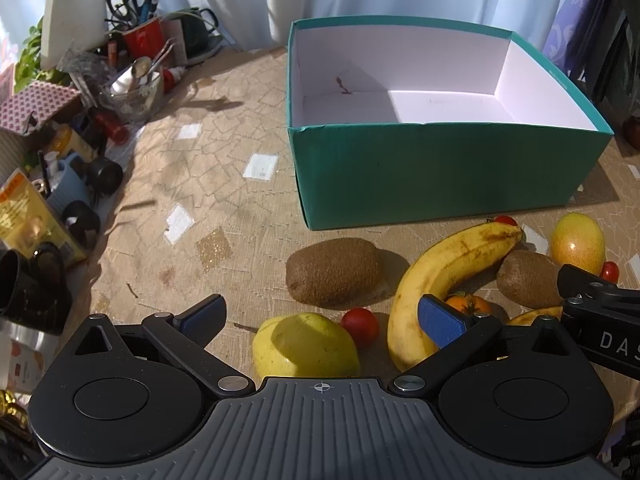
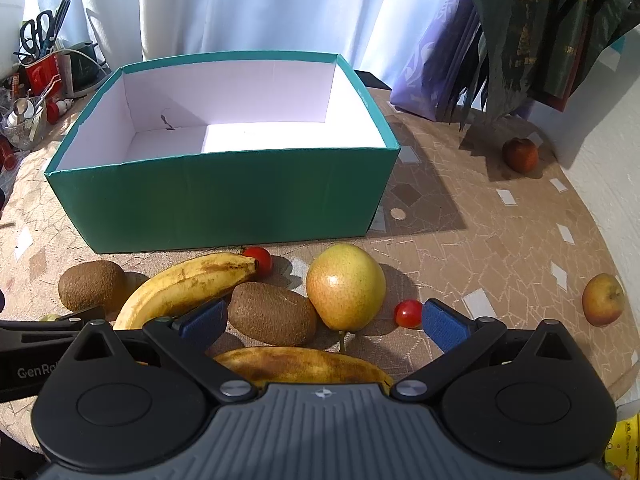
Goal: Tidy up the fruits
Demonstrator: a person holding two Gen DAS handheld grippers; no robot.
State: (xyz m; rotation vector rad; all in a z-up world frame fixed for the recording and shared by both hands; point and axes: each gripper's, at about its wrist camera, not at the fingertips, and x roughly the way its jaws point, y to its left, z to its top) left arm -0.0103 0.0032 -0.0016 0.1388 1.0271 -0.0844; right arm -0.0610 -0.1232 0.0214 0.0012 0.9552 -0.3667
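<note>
A teal box (image 1: pixel 440 172) with a white inside stands open on the bench (image 1: pixel 208 184), in the far middle of both views, and nothing lies in it. All the fruit lies on the bench in front of its near wall.

The left gripper (image 1: pixel 322 316) hovers low with its jaws spread wide and holding nothing. Between them, close to the camera, lies a yellow pear (image 1: pixel 304 346), with a cherry tomato (image 1: pixel 360 326) just beside it on the right. A kiwi (image 1: pixel 334 272) sits a little farther off. To the right, a banana (image 1: pixel 444 276) curves from the gripper toward the box, and a small orange fruit (image 1: pixel 468 304) shows behind the right pad.

The right gripper (image 2: pixel 322 322) also has its jaws wide and grips nothing. A second banana (image 2: pixel 300 364) lies across the gap right at its base. Just beyond, a second kiwi (image 2: pixel 272 314) touches a yellow-red pear (image 2: pixel 346 286). A second cherry tomato (image 2: pixel 408 314) lies near the right pad. Far to the right, well apart from the rest, lie two small apples (image 2: pixel 602 300).
</note>
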